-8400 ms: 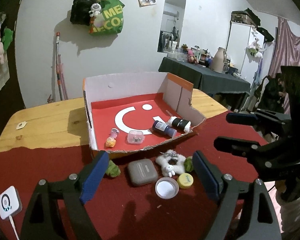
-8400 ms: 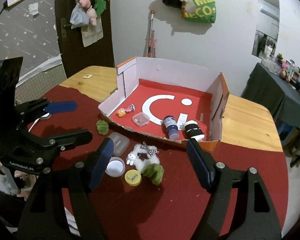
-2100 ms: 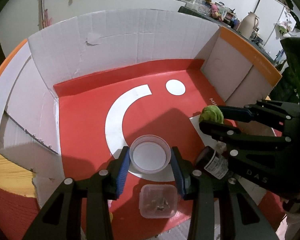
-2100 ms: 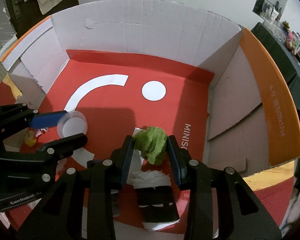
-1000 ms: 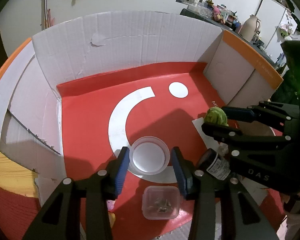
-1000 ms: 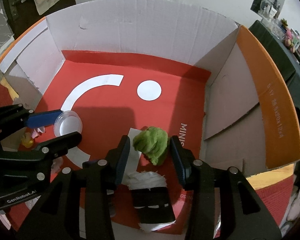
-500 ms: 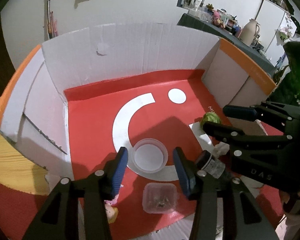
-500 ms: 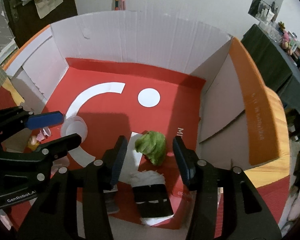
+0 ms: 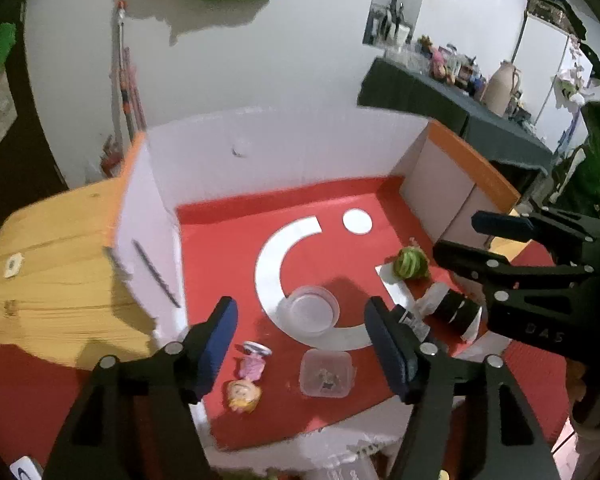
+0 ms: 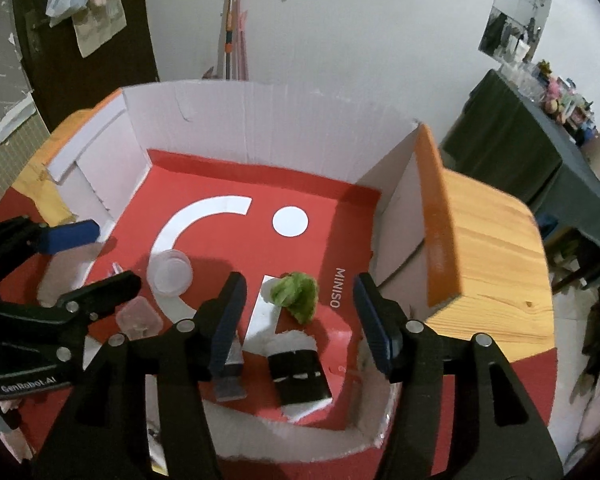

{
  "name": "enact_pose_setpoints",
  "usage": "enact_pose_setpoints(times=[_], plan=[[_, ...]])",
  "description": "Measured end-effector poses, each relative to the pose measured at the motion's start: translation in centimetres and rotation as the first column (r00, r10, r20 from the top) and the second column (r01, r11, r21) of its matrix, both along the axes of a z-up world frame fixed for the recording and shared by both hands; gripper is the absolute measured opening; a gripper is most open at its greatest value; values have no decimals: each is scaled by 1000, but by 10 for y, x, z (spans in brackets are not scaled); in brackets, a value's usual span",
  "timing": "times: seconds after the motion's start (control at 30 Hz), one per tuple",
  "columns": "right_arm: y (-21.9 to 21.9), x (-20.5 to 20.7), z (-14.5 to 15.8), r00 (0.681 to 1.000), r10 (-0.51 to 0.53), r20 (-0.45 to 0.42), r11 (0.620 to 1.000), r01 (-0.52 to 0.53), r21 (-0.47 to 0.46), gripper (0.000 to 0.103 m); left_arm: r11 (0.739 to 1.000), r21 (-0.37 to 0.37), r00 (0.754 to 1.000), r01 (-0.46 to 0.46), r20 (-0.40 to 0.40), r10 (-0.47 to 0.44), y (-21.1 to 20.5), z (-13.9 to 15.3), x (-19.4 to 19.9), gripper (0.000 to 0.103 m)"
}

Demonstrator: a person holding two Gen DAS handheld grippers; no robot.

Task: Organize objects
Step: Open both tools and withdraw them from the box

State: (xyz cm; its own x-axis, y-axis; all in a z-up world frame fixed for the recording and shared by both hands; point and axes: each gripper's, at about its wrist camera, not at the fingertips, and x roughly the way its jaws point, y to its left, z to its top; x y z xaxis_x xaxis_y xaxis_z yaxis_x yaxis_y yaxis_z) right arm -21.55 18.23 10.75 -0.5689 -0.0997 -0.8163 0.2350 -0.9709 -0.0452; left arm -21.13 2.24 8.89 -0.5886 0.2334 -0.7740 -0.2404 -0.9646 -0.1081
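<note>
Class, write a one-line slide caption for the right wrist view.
Right tongs open above the green toy lying in the red box; left tongs open beside the clear cup.

The box (image 9: 284, 152) has white walls, orange outer flaps and a red floor printed with a white arc and a white dot at its 1 o'clock. On that floor lie a clear cup (image 9: 311, 312), a clear square tub (image 9: 327, 374), a green plush (image 10: 296, 294), a black-and-white roll (image 10: 298, 374) and a pink doll (image 9: 246, 380) with yellow hair. Both grippers are black with blue pads (image 9: 220, 336). The table (image 10: 496, 248) is pale wood under a red cloth (image 9: 20, 400).
</note>
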Motion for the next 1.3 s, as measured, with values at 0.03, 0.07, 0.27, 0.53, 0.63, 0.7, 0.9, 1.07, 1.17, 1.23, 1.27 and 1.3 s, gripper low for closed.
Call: enact_pose_setpoints(times=[0.03, 0.07, 0.27, 0.53, 0.63, 0.7, 0.9, 1.07, 1.17, 1.23, 1.27, 1.3], plan=[[1, 4, 3, 1000, 0, -10, 1000, -1, -4, 61, 1000, -3, 1000, -4, -15, 4, -2, 4, 4, 72], [0, 9, 8, 1000, 1, -29, 1000, -1, -8, 63, 1000, -7, 1000, -8, -30, 7, -3, 8, 8, 74], [0, 35, 29, 995, 8, -95, 1000, -10, -23, 68, 999, -32, 992, -21, -128, 17, -10, 32, 34, 80], [2, 73, 53, 983, 14, -185, 998, -26, -61, 77, 1000, -9, 974, -30, -224, 28, -20, 55, 70, 90], [3, 87, 58, 978, 20, -208, 996, -36, -78, 77, 999, -8, 963, -45, -265, 42, -24, 61, 83, 93], [3, 96, 60, 975, 28, -221, 995, -48, -85, 78, 999, -7, 957, -50, -287, 46, -25, 63, 92, 97], [4, 125, 63, 960, 41, -276, 993, -71, -98, 84, 999, 16, 948, -41, -316, 44, -28, 65, 115, 101], [7, 147, 53, 956, 34, -290, 989, -75, -130, 85, 998, 25, 942, -49, -330, 54, -31, 56, 133, 103], [8, 160, 44, 951, 27, -307, 989, -71, -132, 88, 998, 33, 946, -48, -320, 56, -32, 49, 140, 103], [7, 167, 37, 948, 23, -318, 990, -66, -127, 90, 998, 46, 949, -50, -309, 62, -34, 42, 144, 103], [8, 171, 33, 946, 17, -324, 990, -61, -125, 90, 997, 49, 950, -55, -306, 67, -35, 39, 146, 103], [8, 174, 29, 945, 11, -328, 991, -54, -125, 90, 997, 52, 950, -62, -304, 75, -37, 35, 149, 103]])
